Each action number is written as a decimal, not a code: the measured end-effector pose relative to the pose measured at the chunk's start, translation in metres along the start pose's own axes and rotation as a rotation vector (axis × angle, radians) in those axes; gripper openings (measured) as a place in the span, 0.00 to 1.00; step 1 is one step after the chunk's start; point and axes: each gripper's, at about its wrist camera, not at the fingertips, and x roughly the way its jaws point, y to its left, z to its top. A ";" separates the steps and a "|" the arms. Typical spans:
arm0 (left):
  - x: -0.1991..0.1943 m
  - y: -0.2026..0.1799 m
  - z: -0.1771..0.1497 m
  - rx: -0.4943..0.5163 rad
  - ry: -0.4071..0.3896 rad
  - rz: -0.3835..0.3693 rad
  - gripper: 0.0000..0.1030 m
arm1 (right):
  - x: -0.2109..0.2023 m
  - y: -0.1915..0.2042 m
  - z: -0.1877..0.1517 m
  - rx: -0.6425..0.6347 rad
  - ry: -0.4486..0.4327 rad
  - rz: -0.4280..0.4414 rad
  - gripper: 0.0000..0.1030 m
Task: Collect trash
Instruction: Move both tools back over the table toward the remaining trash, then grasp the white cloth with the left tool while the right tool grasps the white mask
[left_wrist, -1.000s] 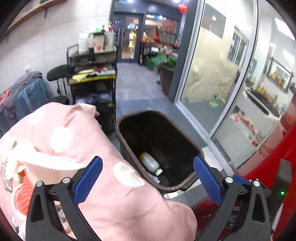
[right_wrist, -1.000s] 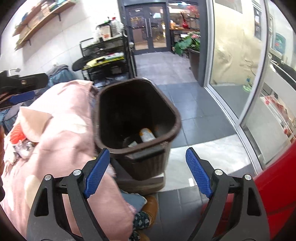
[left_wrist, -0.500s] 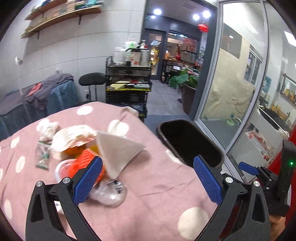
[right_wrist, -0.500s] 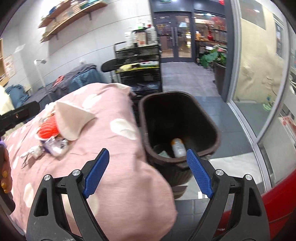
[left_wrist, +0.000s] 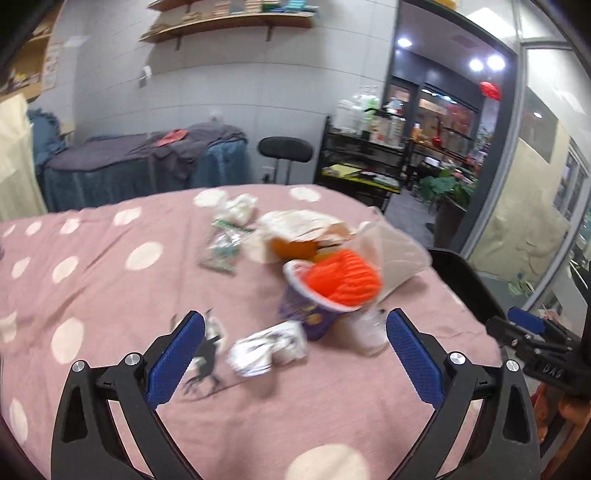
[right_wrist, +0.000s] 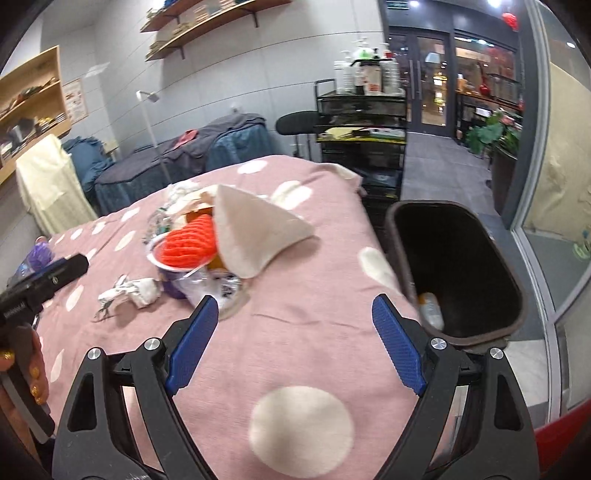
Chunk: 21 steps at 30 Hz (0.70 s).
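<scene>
Pink polka-dot cloth covers the tabletop (left_wrist: 110, 288); both tools, left (left_wrist: 295, 354) and right (right_wrist: 291, 343), gape wide and empty, so I'd straddle the crumpled white wrapper (left_wrist: 267, 349) at twelve o'clock and pinch its middle.

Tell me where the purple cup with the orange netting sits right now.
The purple cup lies tipped on the pink spotted bedspread, centre of the left wrist view, between a crumpled white wrapper and a clear plastic cup.
</scene>
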 end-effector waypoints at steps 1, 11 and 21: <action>0.000 0.011 -0.003 -0.017 0.010 0.018 0.94 | 0.003 0.007 0.001 -0.010 0.008 0.014 0.82; 0.013 0.080 -0.023 -0.128 0.131 0.077 0.81 | 0.041 0.054 0.015 -0.097 0.084 0.112 0.82; 0.029 0.065 -0.021 -0.016 0.186 -0.042 0.76 | 0.094 0.041 0.077 -0.185 0.074 0.000 0.73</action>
